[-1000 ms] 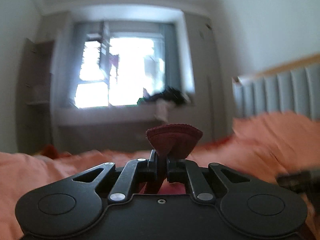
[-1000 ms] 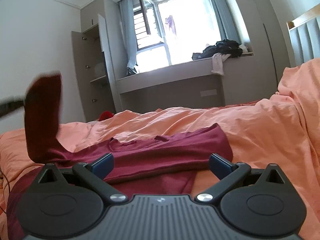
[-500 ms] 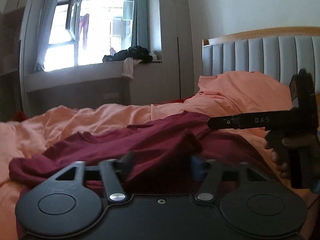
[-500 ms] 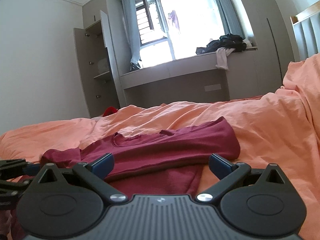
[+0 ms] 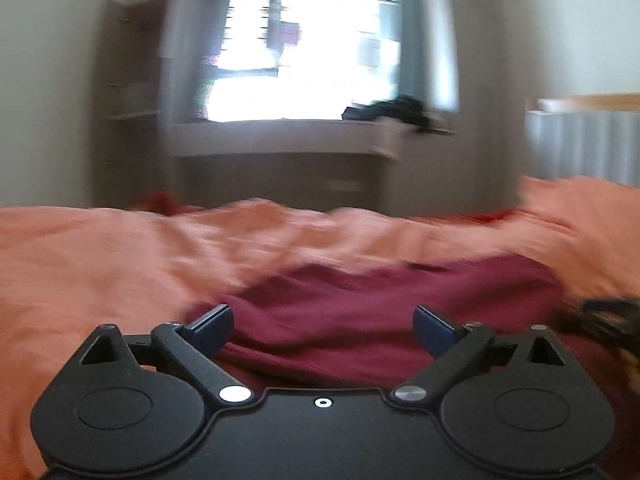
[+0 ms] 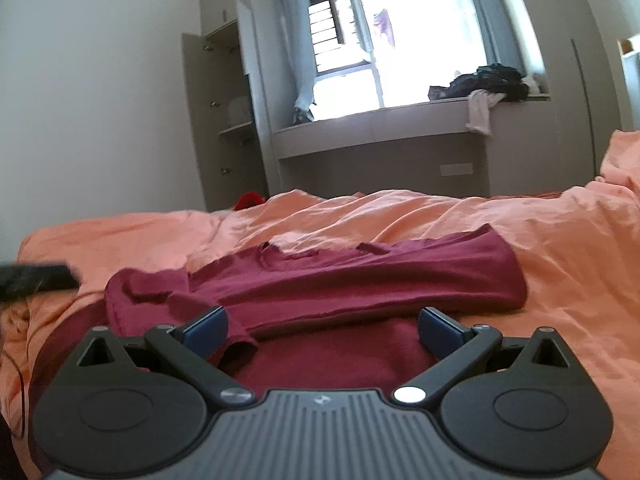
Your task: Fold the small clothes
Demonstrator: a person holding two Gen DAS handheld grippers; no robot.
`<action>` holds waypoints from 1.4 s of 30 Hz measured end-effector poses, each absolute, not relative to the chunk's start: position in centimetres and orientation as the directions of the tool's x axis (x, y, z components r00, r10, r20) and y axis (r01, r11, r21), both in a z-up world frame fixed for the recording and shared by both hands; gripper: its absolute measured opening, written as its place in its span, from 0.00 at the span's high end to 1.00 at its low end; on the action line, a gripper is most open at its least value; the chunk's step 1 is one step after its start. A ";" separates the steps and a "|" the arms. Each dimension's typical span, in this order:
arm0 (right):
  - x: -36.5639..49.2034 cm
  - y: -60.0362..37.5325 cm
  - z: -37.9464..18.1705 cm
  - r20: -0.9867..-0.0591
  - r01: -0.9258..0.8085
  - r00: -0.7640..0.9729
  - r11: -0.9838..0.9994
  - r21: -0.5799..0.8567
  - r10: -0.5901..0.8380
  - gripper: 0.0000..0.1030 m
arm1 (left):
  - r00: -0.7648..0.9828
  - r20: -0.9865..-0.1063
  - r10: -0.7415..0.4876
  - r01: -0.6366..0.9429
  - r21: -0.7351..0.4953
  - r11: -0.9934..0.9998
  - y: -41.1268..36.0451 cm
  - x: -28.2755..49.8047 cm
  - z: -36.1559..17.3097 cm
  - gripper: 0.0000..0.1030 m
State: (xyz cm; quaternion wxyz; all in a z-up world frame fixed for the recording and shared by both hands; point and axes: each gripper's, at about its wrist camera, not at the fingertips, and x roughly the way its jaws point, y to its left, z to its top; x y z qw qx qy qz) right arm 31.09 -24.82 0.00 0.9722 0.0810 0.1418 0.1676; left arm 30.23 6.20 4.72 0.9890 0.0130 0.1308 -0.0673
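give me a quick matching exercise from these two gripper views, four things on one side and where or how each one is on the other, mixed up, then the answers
Things
1. maroon shirt
2. dark clothes pile
3. right gripper
4. orange bedcover

Place or state
A. heaped on the window ledge
B. spread over the bed, wrinkled
C. jaws open, holding nothing
D. lying partly folded on the bedcover

Pairs: 1-D, 2-A, 3-C, 4-B

The left gripper is also open and empty, over the same shirt.
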 end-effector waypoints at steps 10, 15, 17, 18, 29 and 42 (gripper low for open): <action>31.0 -23.6 1.0 -0.230 -0.366 0.892 0.921 0.135 0.388 0.00 | 0.928 -0.368 0.063 -0.110 -0.108 0.988 13.8 39.5 4.0 0.24; 36.4 -23.1 4.4 -0.280 -0.433 0.838 0.883 0.182 0.469 0.00 | 0.904 -0.423 -0.063 -0.068 -0.286 0.956 16.8 40.3 2.3 0.38; 40.0 -21.9 5.6 -0.309 -0.488 0.777 0.835 0.255 0.549 0.00 | 0.899 -0.428 -0.090 -0.051 -0.307 0.950 17.4 40.4 1.9 0.47; 42.0 -20.9 6.1 -0.323 -0.511 0.743 0.809 0.291 0.586 0.00 | 0.897 -0.430 -0.098 -0.046 -0.312 0.949 17.6 40.5 1.8 0.50; 59.6 -3.0 4.7 -0.503 -0.603 0.424 0.649 0.464 0.753 0.29 | 0.863 -0.470 -0.184 -0.027 -0.407 0.913 18.3 41.8 1.2 0.91; 63.5 4.3 3.0 -0.499 -0.595 0.441 0.659 0.461 0.747 0.96 | 0.875 -0.479 -0.068 -0.192 -0.473 0.860 20.3 41.3 0.6 0.95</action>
